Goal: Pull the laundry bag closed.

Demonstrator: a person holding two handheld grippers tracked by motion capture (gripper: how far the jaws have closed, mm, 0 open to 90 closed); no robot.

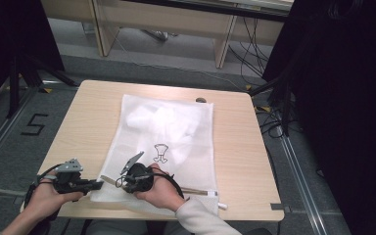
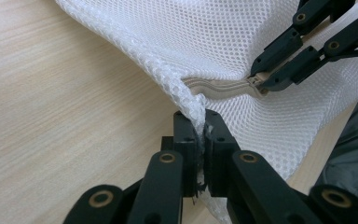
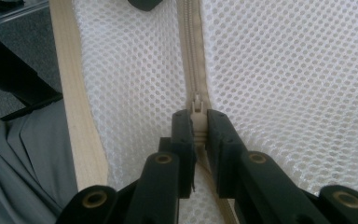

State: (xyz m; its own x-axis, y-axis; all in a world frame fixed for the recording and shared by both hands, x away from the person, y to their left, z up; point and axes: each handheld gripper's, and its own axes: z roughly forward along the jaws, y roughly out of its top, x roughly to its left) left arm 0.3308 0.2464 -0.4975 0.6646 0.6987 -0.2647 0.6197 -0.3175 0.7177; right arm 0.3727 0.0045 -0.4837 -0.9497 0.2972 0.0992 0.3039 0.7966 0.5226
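White mesh bag (image 1: 169, 132) (honeycomb weave): left gripper (image 2: 200, 135) pinches its corner, right gripper (image 3: 199, 123) its zipper pull (image 3: 196, 103)

My left gripper (image 2: 202, 135) and right gripper (image 3: 199, 135) sit close together at the near edge of the bag (image 1: 169, 142), jaws nearly meeting, with little room between them. The bag covers the middle of the table (image 1: 83, 117). Bare wood runs wide on both sides. A small dark object (image 1: 200, 100) lies at the bag's far corner.
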